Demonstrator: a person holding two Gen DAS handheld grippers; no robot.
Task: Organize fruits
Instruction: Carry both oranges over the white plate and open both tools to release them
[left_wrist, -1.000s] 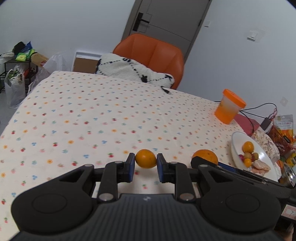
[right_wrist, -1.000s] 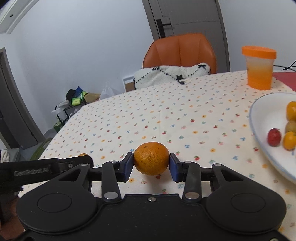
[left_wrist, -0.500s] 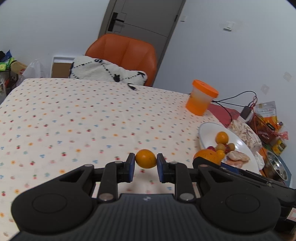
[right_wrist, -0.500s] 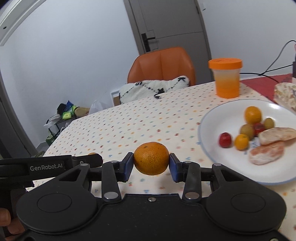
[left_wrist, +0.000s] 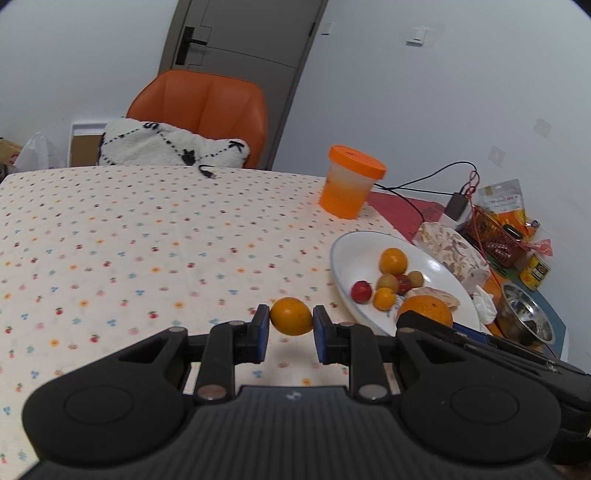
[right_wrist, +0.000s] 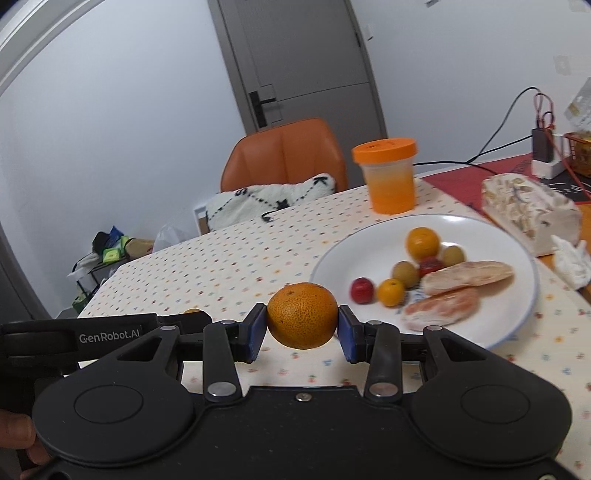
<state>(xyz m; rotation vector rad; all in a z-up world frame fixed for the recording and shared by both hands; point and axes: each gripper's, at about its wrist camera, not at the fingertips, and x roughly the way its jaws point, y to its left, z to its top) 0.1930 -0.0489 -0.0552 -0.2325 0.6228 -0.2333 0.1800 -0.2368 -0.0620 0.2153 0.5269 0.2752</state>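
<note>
My left gripper (left_wrist: 291, 334) is shut on a small orange citrus fruit (left_wrist: 291, 316) held above the flowered tablecloth. My right gripper (right_wrist: 302, 333) is shut on a larger orange (right_wrist: 302, 314), held just left of a white plate (right_wrist: 491, 325); that orange also shows in the left wrist view (left_wrist: 424, 311) at the plate's near rim (left_wrist: 343, 251). The plate holds several small fruits, among them an orange (right_wrist: 422, 242) and a red one (right_wrist: 361, 289), plus peeled citrus pieces (right_wrist: 467, 271).
An orange lidded cup (left_wrist: 350, 181) stands beyond the plate. A patterned tissue box (right_wrist: 528, 210), cables, a snack basket (left_wrist: 493, 236) and a metal bowl (left_wrist: 526, 314) crowd the right. An orange chair (left_wrist: 207, 107) with a white cushion stands at the table's far side.
Both grippers, each still holding its fruit, have swung right toward the plate. The plate now lies closer and fuller in both views.
</note>
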